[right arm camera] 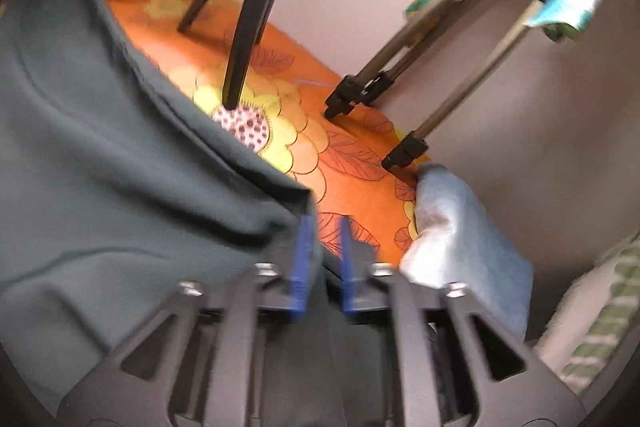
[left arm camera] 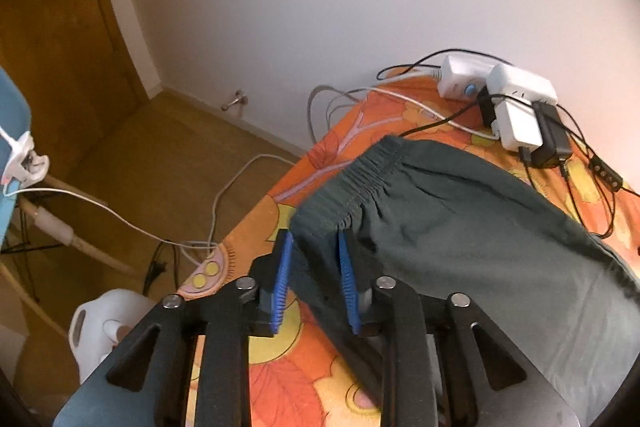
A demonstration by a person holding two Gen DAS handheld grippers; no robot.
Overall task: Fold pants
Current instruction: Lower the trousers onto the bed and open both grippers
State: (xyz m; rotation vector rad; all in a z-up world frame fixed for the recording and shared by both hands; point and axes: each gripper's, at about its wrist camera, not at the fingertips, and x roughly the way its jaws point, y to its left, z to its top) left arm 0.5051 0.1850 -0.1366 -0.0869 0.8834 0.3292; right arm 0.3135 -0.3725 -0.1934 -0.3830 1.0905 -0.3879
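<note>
Dark green pants (left arm camera: 460, 227) lie on the floral tablecloth (left arm camera: 340, 131). Left gripper (left arm camera: 314, 279) pinches the elastic waistband corner (left arm camera: 320, 215) between its pads. Right gripper (right arm camera: 324, 259) stands spread, hem just left of it (blurred). Thin, limp, light cloth; hold at corners.

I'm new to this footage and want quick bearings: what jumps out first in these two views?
The dark green pants dominate, spread over a bright orange flowered cloth, the elastic waistband corner sitting between the blue pads of the left tool. At the far end by the wall lies a tangle of white chargers and cables. In the right view, tripod legs stand on the cloth beyond the right tool.
</note>
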